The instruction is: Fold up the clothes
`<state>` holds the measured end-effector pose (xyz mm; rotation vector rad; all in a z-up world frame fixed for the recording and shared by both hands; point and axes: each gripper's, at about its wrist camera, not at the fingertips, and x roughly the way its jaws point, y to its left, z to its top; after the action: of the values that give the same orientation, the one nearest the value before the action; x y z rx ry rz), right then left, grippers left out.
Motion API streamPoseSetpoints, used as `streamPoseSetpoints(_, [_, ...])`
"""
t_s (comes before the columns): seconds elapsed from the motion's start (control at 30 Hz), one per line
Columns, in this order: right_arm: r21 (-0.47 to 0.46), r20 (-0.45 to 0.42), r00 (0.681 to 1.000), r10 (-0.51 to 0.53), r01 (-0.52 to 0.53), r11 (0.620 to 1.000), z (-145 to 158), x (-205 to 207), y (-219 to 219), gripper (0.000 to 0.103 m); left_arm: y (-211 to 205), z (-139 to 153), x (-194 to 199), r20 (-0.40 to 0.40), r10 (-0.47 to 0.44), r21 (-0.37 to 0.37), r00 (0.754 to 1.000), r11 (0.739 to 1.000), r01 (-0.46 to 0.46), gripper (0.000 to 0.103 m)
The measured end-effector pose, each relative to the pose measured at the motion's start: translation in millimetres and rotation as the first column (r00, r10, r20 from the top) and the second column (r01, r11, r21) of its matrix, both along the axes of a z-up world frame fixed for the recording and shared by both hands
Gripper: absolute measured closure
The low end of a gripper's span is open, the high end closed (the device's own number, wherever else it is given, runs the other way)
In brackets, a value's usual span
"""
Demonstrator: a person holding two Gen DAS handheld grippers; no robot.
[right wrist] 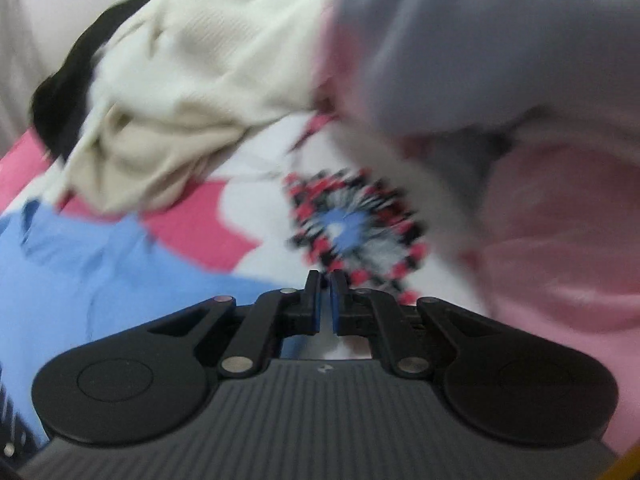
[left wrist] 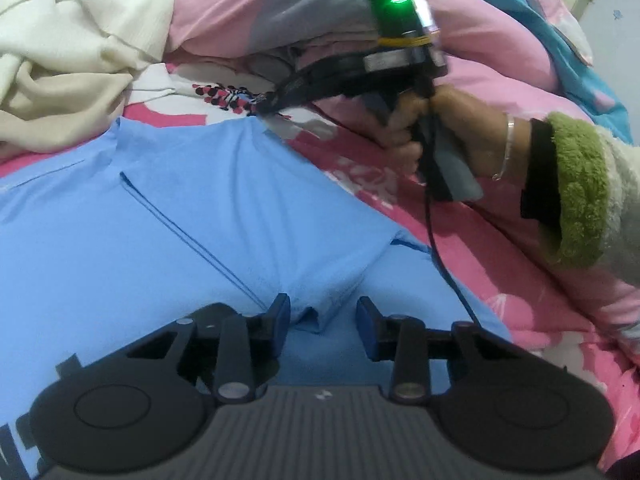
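A cream garment [left wrist: 60, 52] is heaped at the far left on the bed [left wrist: 500, 248]. A blue shirt [left wrist: 180, 208] is spread flat on the pink bedcover, and the left tongs [left wrist: 323, 318] are held released over a fold of it. Further right, the right tongs [right wrist: 326, 304] are seen clenched, empty.
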<state>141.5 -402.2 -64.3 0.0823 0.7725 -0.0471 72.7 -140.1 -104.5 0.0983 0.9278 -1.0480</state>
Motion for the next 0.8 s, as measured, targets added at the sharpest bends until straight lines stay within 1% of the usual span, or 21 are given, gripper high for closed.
streamPoseSetpoints(0.03, [-0.002, 0.028, 1.0, 0.005, -0.005, 1.0, 8, -7, -1, 0.097, 1, 0, 1, -0.004, -0.003, -0.001, 1.0, 1.0, 0.003, 0.065])
streamPoseSetpoints(0.1, [0.083, 0.06, 0.997, 0.044, -0.049, 0.995, 22, -23, -2, 0.097, 3, 0, 4, -0.017, -0.003, -0.004, 1.0, 1.0, 0.002, 0.065])
streamPoseSetpoints(0.17, [0.147, 0.033, 0.993, 0.113, -0.117, 0.982, 24, -25, 3, 0.097, 4, 0, 5, -0.026, 0.002, -0.01, 1.0, 1.0, -0.003, 0.065])
streamPoseSetpoints(0.2, [0.146, 0.009, 0.989, 0.146, -0.145, 0.979, 21, -22, 9, 0.097, 5, 0, 4, -0.03, 0.006, -0.014, 1.0, 1.0, -0.007, 0.065])
streamPoseSetpoints(0.23, [0.126, -0.027, 0.987, 0.158, -0.153, 0.98, 14, -16, 13, 0.097, 6, -1, 3, -0.029, 0.01, -0.018, 1.0, 1.0, -0.011, 0.065])
streamPoseSetpoints(0.3, [0.088, -0.092, 0.99, 0.111, -0.103, 0.991, -6, 0, 14, 0.097, 7, -1, 1, -0.022, 0.013, -0.025, 1.0, 1.0, -0.014, 0.065])
streamPoseSetpoints(0.33, [0.121, -0.089, 0.993, 0.072, -0.061, 0.991, -10, 5, 6, 0.099, 8, -1, 0, -0.02, 0.014, -0.027, 1.0, 1.0, -0.014, 0.065])
streamPoseSetpoints(0.37, [0.169, -0.08, 0.997, 0.022, -0.008, 0.986, -8, 5, -3, 0.098, 9, -1, -1, -0.018, 0.014, -0.029, 1.0, 0.999, -0.014, 0.065])
streamPoseSetpoints(0.47, [0.131, -0.029, 0.998, -0.047, 0.051, 0.99, 18, -19, -8, 0.093, 10, -1, 1, -0.02, 0.007, -0.029, 1.0, 1.0, -0.007, 0.065])
streamPoseSetpoints(0.5, [0.123, -0.017, 1.0, -0.022, 0.024, 0.992, 26, -31, -8, 0.092, 11, 0, 1, -0.023, 0.003, -0.03, 1.0, 1.0, -0.004, 0.064])
streamPoseSetpoints(0.6, [0.19, -0.043, 0.998, 0.05, -0.041, 0.981, 45, -65, -5, 0.092, 13, -1, 5, -0.053, 0.016, -0.044, 0.998, 0.999, -0.019, 0.064])
streamPoseSetpoints(0.67, [0.231, -0.073, 0.993, 0.095, -0.076, 0.97, 45, -88, 2, 0.092, 14, -2, 6, -0.066, 0.026, -0.054, 0.997, 0.998, -0.029, 0.064])
streamPoseSetpoints(0.73, [0.246, -0.125, 0.984, 0.124, -0.09, 0.965, 35, -103, 10, 0.093, 16, -3, 6, -0.075, 0.033, -0.063, 0.997, 0.997, -0.037, 0.064])
streamPoseSetpoints(0.77, [0.222, -0.174, 0.977, 0.121, -0.081, 0.972, 24, -107, 12, 0.095, 17, -3, 7, -0.077, 0.035, -0.068, 0.996, 0.997, -0.041, 0.064])
streamPoseSetpoints(0.8, [0.172, -0.226, 0.969, 0.097, -0.058, 0.983, 14, -108, 13, 0.095, 18, -3, 6, -0.075, 0.036, -0.07, 0.997, 0.997, -0.041, 0.064])
